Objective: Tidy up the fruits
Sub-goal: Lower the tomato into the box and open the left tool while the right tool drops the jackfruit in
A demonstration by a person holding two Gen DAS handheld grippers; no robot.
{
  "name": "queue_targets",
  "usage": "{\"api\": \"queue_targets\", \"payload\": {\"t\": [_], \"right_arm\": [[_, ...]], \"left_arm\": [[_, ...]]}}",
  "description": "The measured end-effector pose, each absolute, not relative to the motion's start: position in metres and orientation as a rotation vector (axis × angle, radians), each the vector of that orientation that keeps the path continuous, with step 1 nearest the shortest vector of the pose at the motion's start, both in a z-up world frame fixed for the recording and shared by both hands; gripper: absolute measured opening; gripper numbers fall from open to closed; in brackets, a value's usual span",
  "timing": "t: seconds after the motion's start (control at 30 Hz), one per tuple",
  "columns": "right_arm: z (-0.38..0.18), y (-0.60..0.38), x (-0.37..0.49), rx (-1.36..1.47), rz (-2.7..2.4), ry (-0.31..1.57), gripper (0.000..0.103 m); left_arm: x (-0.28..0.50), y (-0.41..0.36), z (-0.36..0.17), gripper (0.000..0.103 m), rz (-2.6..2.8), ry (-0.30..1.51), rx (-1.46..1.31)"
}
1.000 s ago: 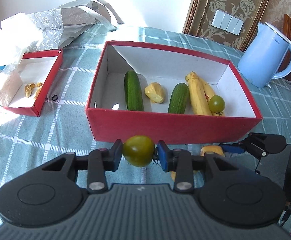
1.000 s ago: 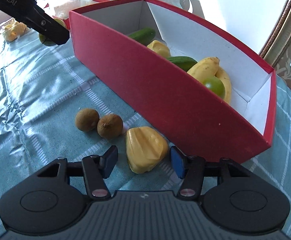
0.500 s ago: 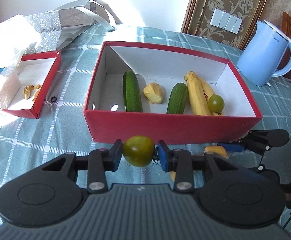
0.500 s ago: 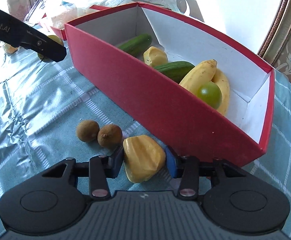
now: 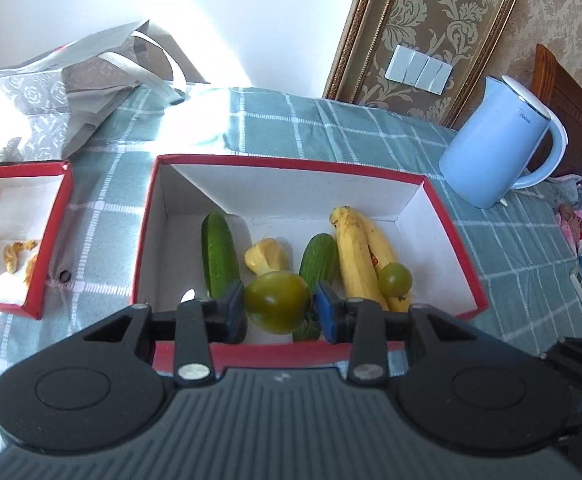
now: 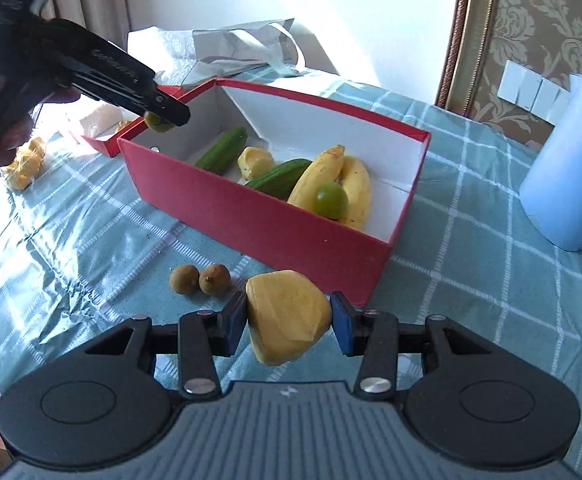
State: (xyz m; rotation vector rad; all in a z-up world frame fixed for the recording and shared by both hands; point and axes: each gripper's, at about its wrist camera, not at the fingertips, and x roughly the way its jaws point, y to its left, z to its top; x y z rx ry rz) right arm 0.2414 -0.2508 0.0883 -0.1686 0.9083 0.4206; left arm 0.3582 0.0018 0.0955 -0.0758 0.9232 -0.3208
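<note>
Fruits mostly sit in the big red box [image 5: 447, 236] already: two cucumbers [image 5: 219, 252], a yellow chunk [image 5: 265, 256], bananas [image 5: 357, 256] and a small green tomato [image 5: 395, 279]. Two more are in the air.

Left hand-held gripper [image 5: 280, 309] pinches a green tomato [image 5: 277, 307], pads pressed on both sides. It hangs just past the near wall, over the box's inside, w/ bare white floor below & to the left of the long cucumber. From the right wrist view the same gripper [image 6: 163, 118] is over the box's far-left corner, so this hand is the nearer one to a drop.

Right hand-held gripper [image 6: 289, 322] has just been closing and now clamps a yellow fruit piece [image 6: 287, 316], lifted clear of the tabletop [image 6: 91, 232]. The box lies ahead of it & slightly up in view, near wall between gripper and the goods. The box's long axis runs from upper left to lower right in this view, so my guess is the piece has to rise over that wall and go fwd, prob. toward the free floor at the right end past the bananas.

Two brown round fruits [image 6: 200, 279] wait on the cloth just left of the right gripper, touching each other. A smaller red box [image 5: 57, 240] sits left of the big one, apart from it; a blue kettle [image 5: 495, 148] stands off to the right.
</note>
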Motion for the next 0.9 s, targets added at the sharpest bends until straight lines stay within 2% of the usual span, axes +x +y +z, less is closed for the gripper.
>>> {"api": "queue_targets", "payload": {"t": [0.23,0.33,0.43,0.57,0.63,0.67,0.7,0.9], "right_arm": [[0.106,-0.272,0.234,-0.132,0.339,0.870,0.044],[0.111,-0.276,0.235,-0.120,0.319,0.854,0.044],[0.116,-0.278,0.238,-0.113,0.311,0.835,0.044],[0.118,-0.279,0.246,-0.101,0.300,0.824,0.044],[0.119,-0.278,0.254,-0.094,0.296,0.821,0.044],[0.120,-0.277,0.257,-0.094,0.295,0.818,0.044],[0.121,-0.275,0.260,-0.101,0.293,0.811,0.044],[0.130,-0.263,0.288,-0.112,0.307,0.765,0.044]], "left_arm": [[0.434,-0.014,0.045,0.035,-0.341,1.100,-0.049],[0.448,-0.020,0.024,0.035,-0.340,1.176,0.000],[0.445,-0.028,0.017,0.036,-0.372,1.169,0.062],[0.439,-0.036,0.015,0.046,-0.371,1.132,0.131],[0.436,-0.038,0.017,0.056,-0.369,1.106,0.148],[0.434,-0.038,0.018,0.066,-0.366,1.092,0.151],[0.431,-0.037,0.021,0.069,-0.360,1.069,0.154],[0.413,-0.026,0.053,0.069,-0.314,0.961,0.132]]}}
